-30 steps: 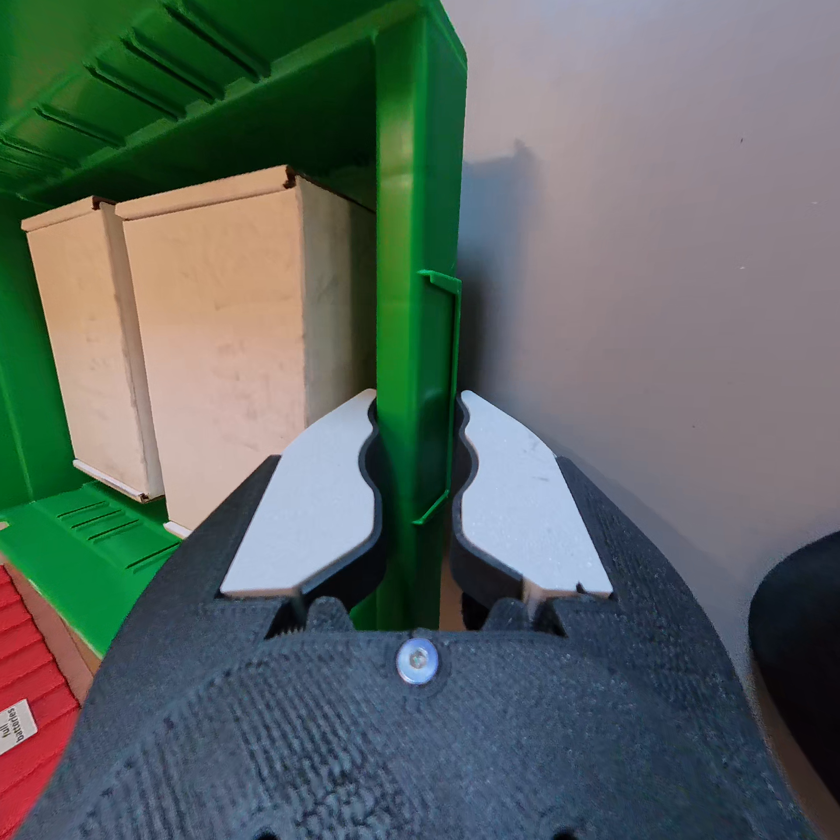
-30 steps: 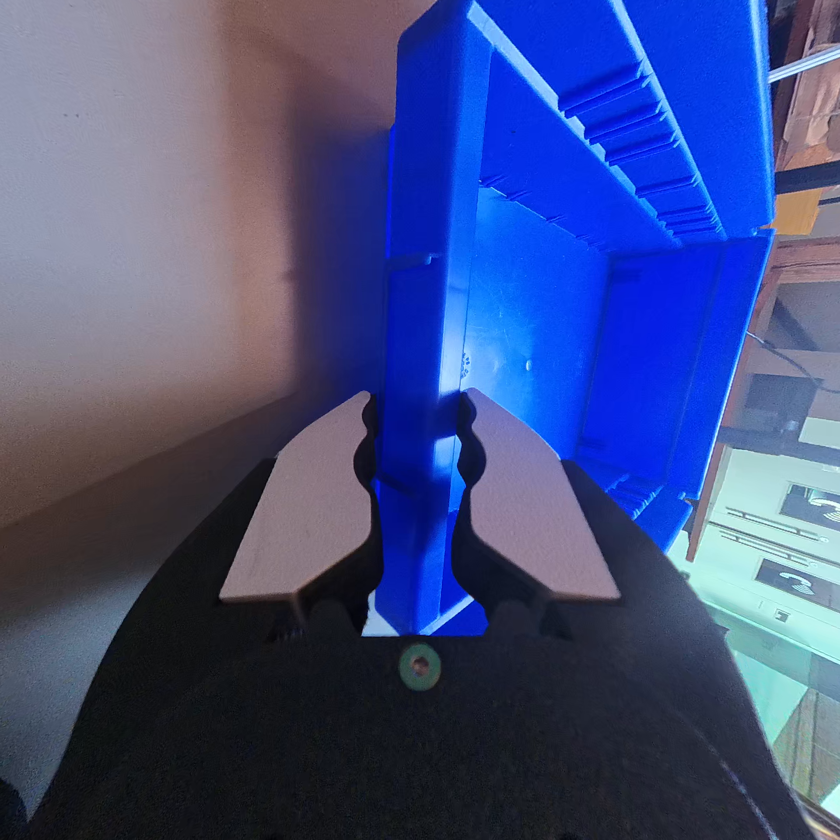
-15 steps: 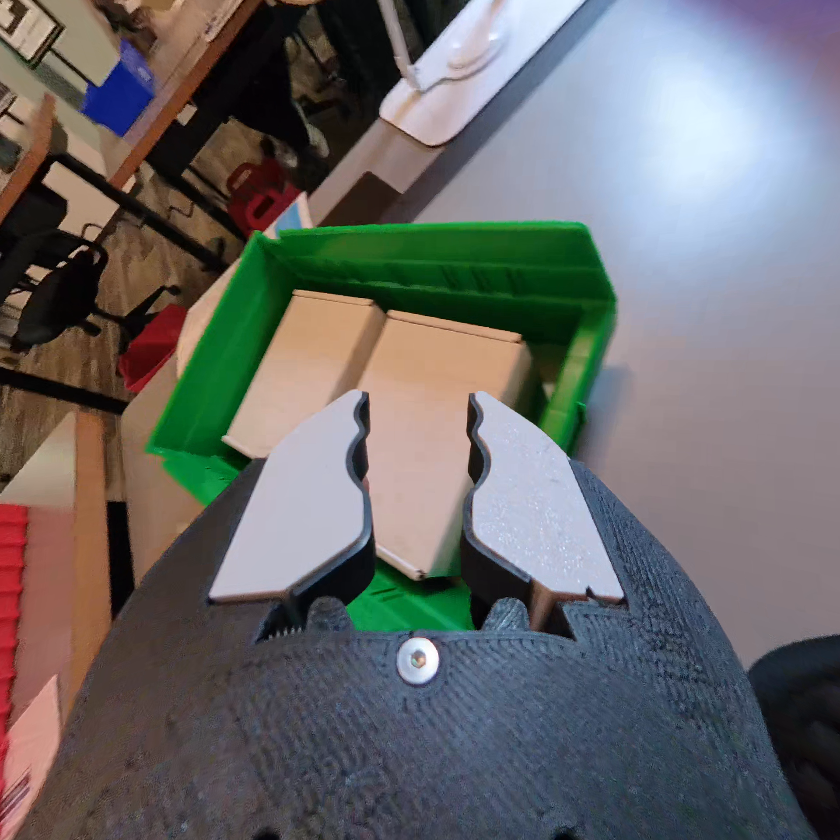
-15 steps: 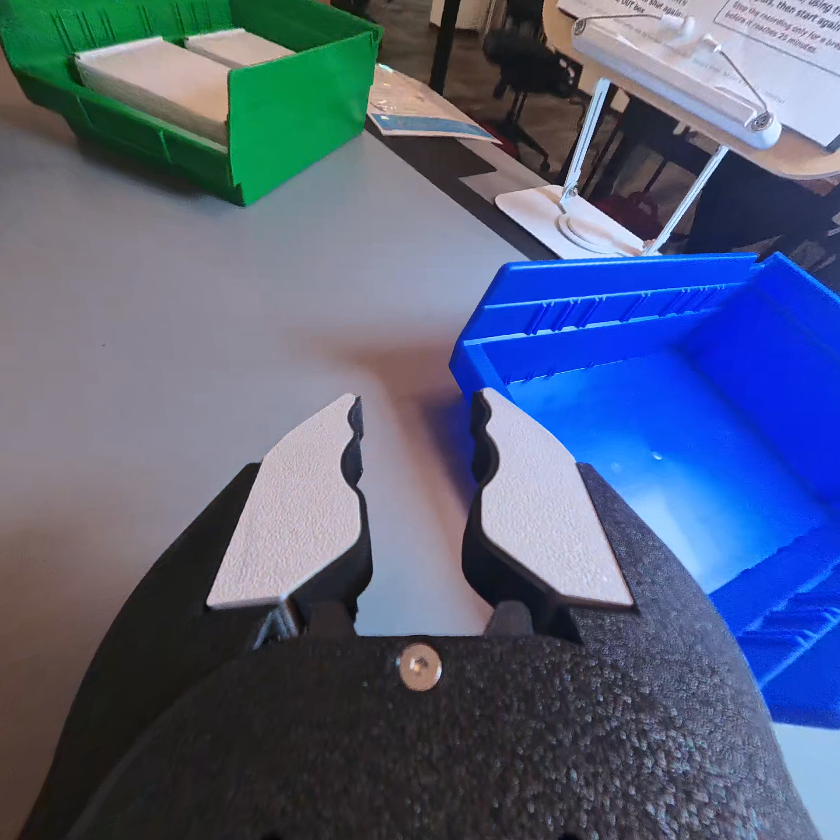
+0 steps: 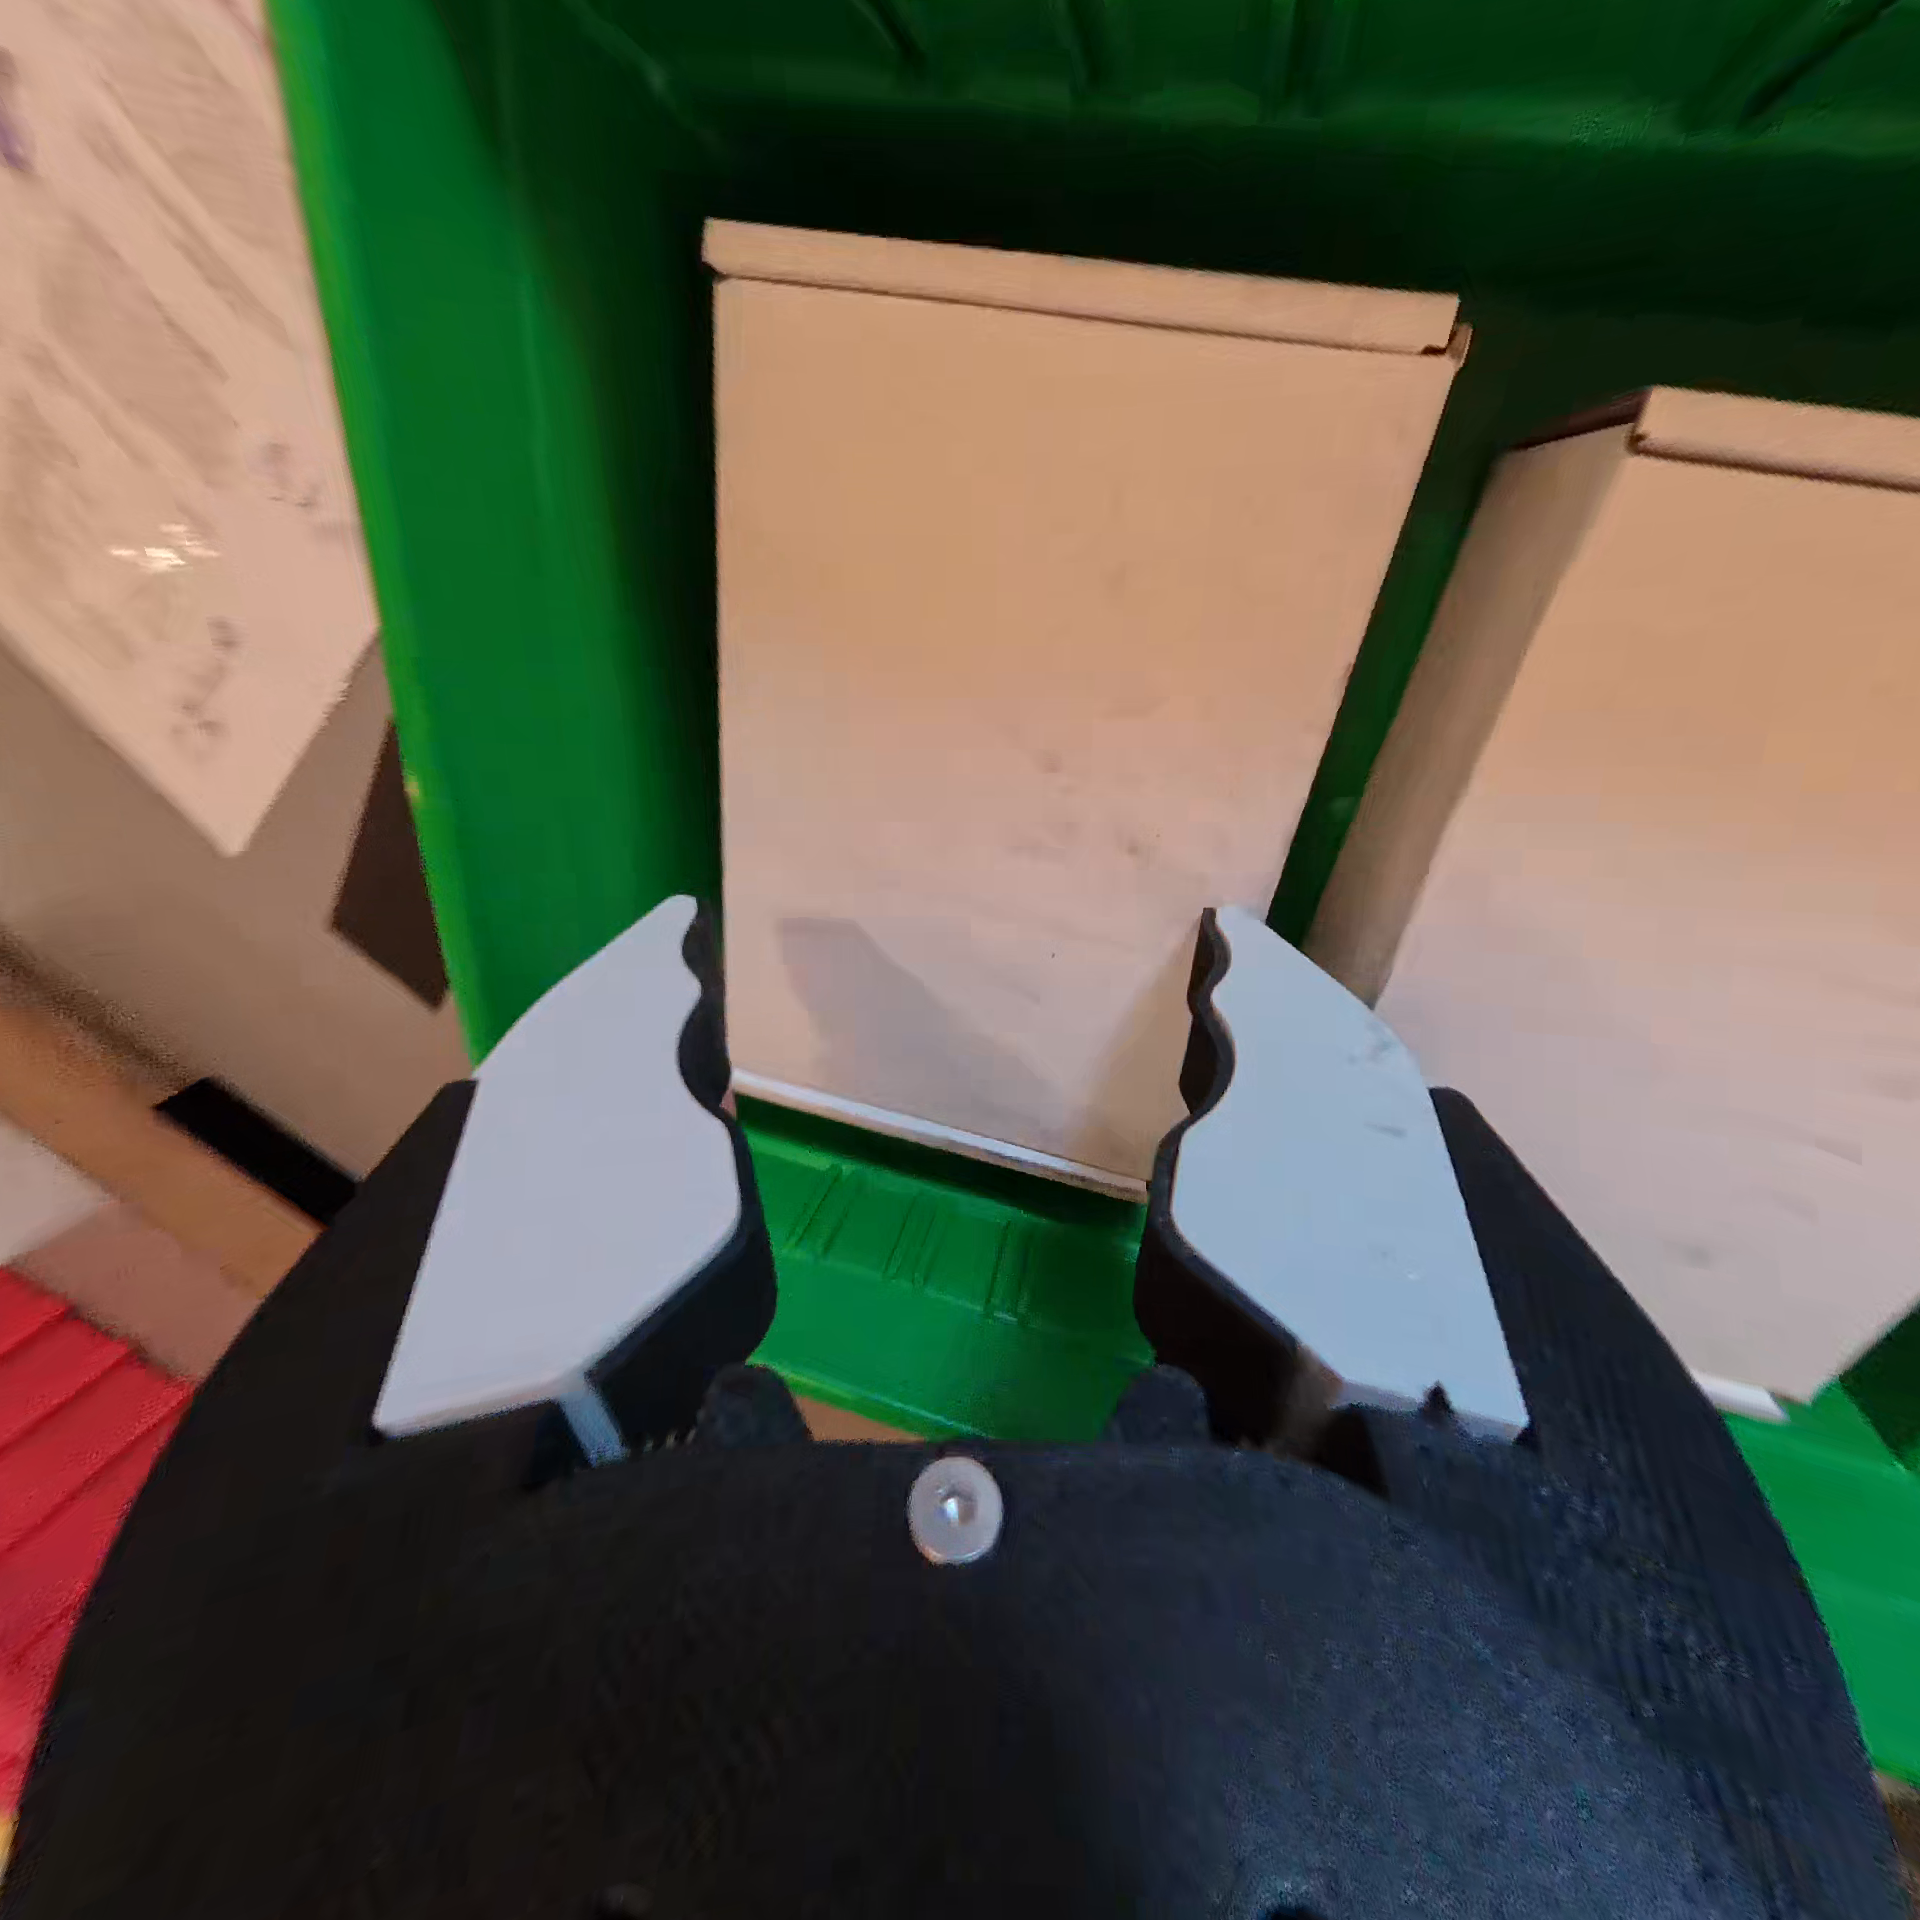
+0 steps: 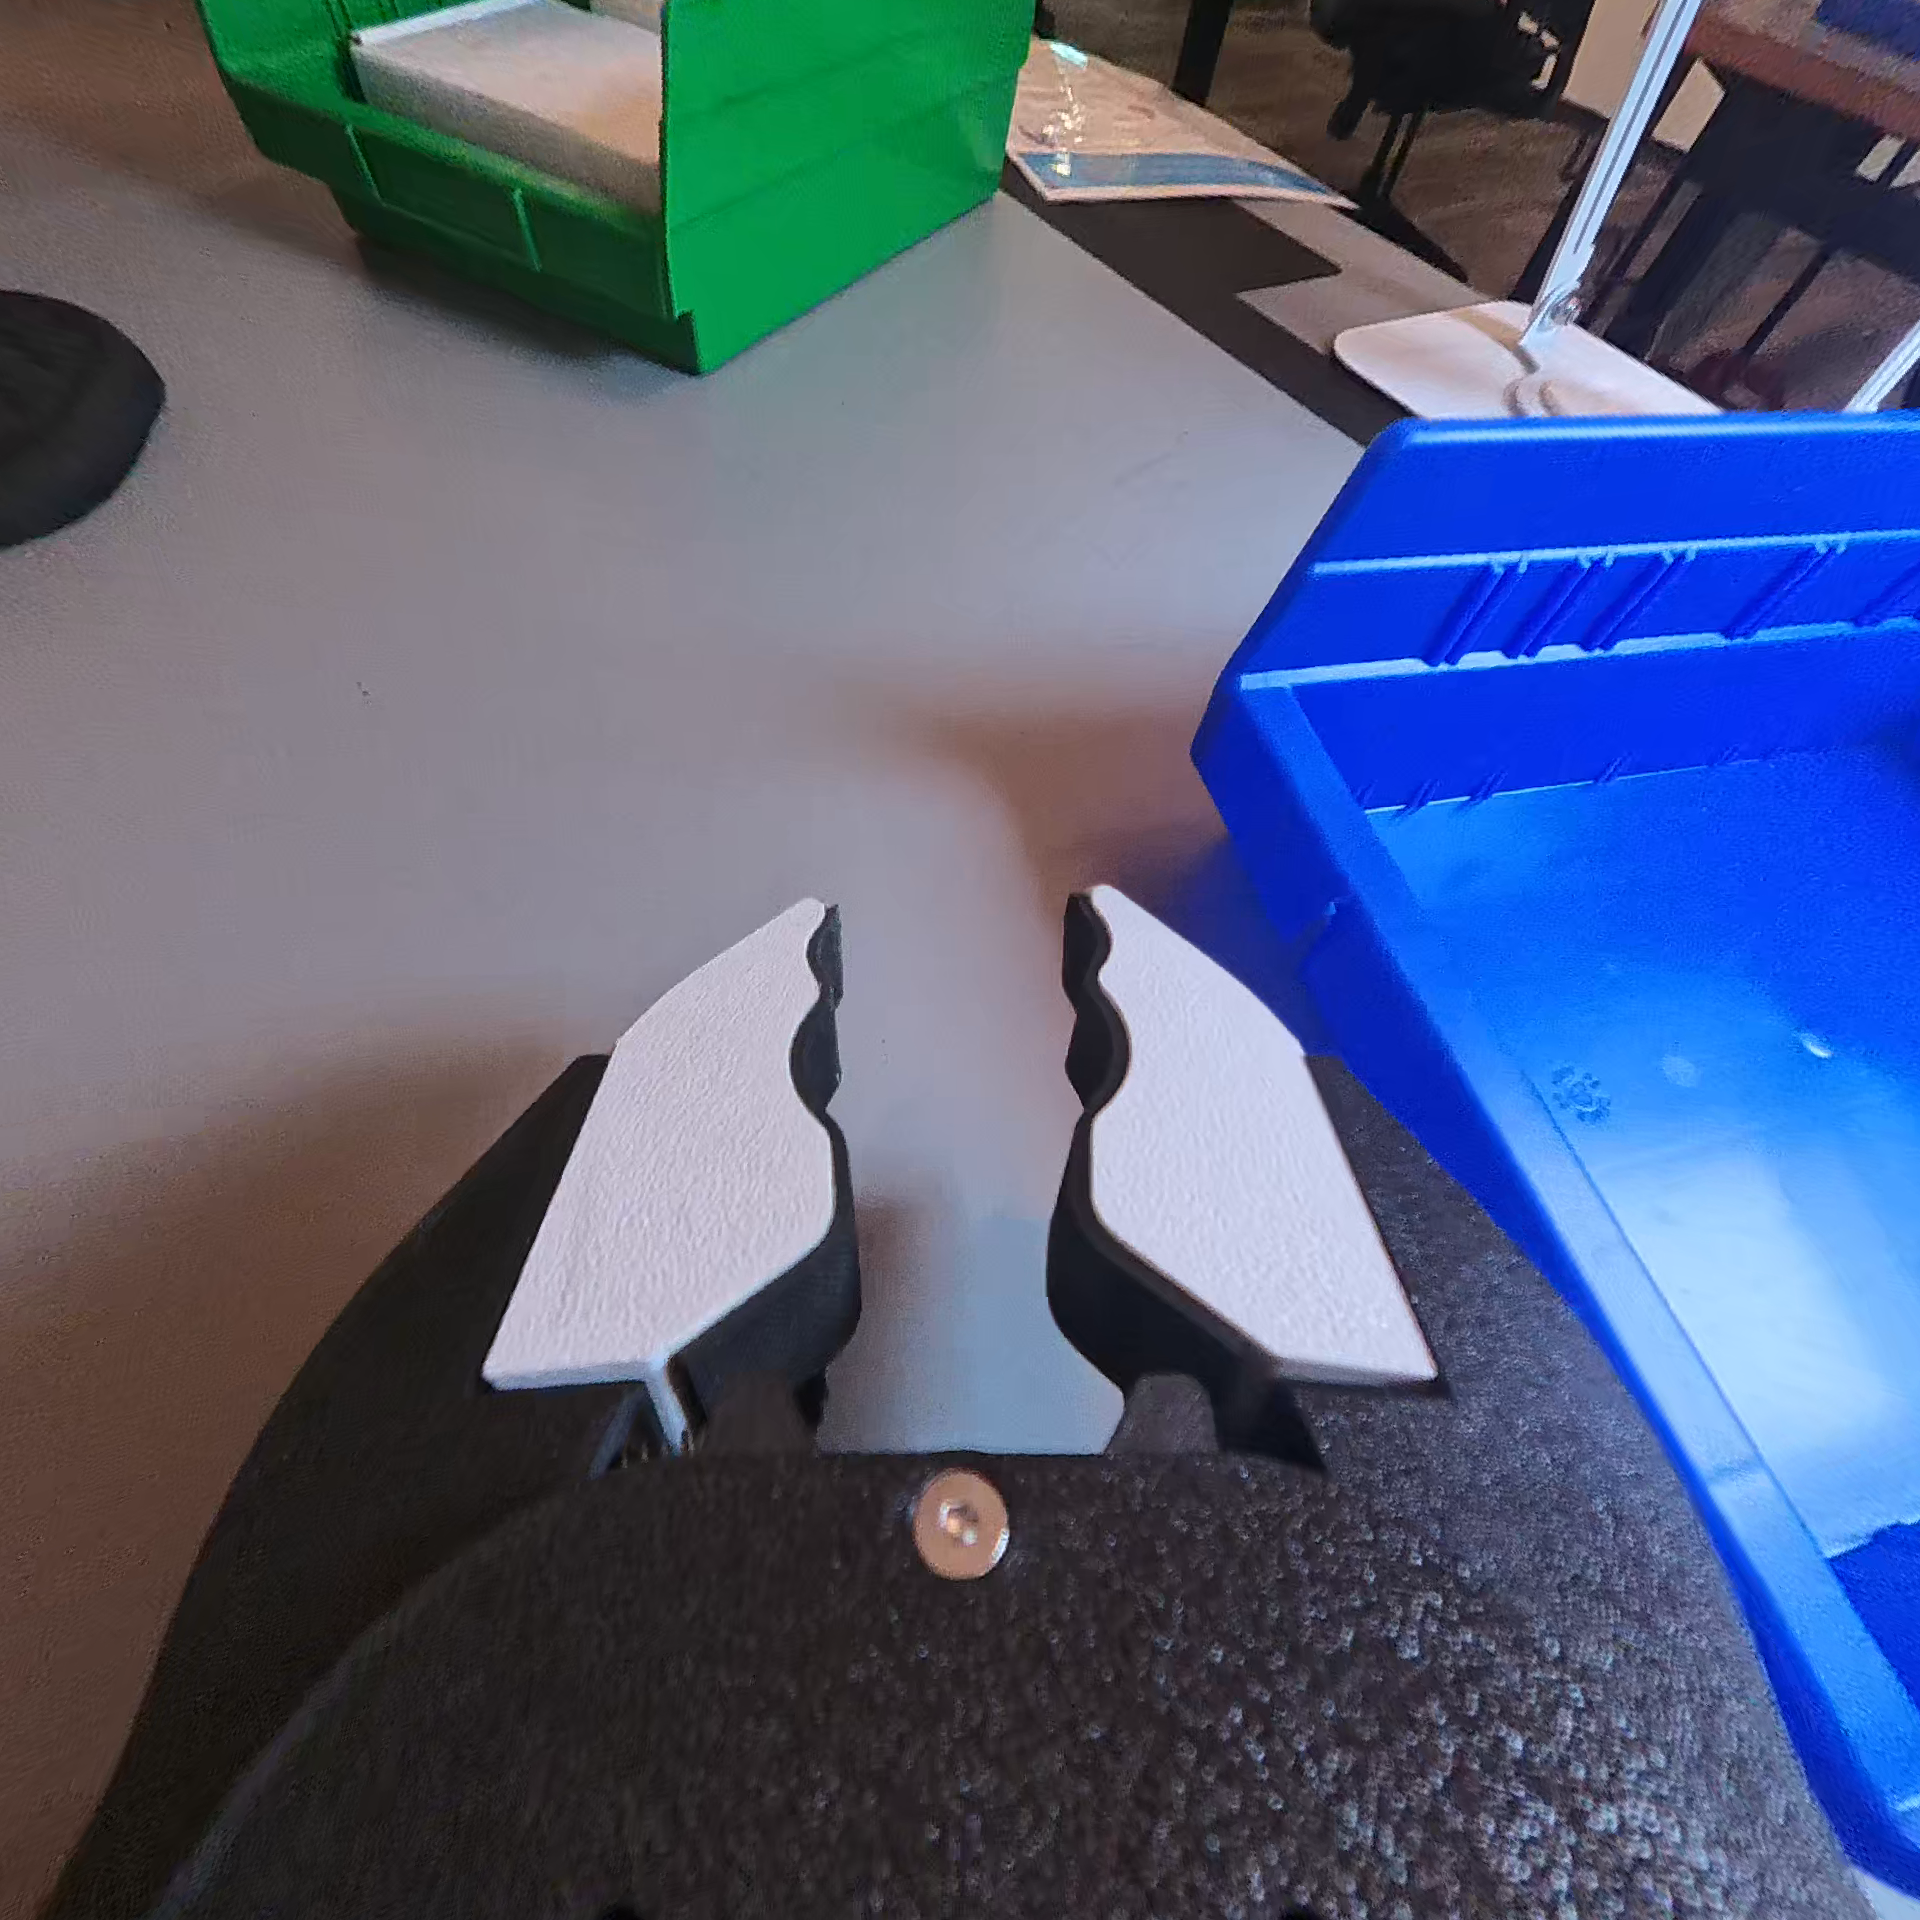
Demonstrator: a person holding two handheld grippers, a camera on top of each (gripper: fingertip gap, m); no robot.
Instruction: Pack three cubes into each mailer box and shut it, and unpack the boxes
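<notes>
Two closed tan mailer boxes lie side by side in a green bin (image 5: 499,520). My left gripper (image 5: 951,935) is open wide. Its fingertips stand on either side of the near end of the left mailer box (image 5: 1039,675); I cannot tell whether they touch it. The right mailer box (image 5: 1662,883) lies beside it. My right gripper (image 6: 951,914) is open and empty above the grey table (image 6: 520,675), just left of an empty blue bin (image 6: 1610,935). The green bin (image 6: 810,156) shows far off in the right wrist view. No cubes show.
A red ribbed thing (image 5: 73,1455) lies at the lower left of the left wrist view. In the right wrist view, a white lamp base (image 6: 1475,364) and a sheet of paper (image 6: 1143,166) sit at the table's far edge. The left gripper's black body (image 6: 52,416) shows at the left edge. My hands' fingertips stand some 50 cm from each other.
My left gripper has dropped close to the green bin, moved over the left mailer box and opened wider. My right gripper has drifted a little; the blue bin now sits farther right.
</notes>
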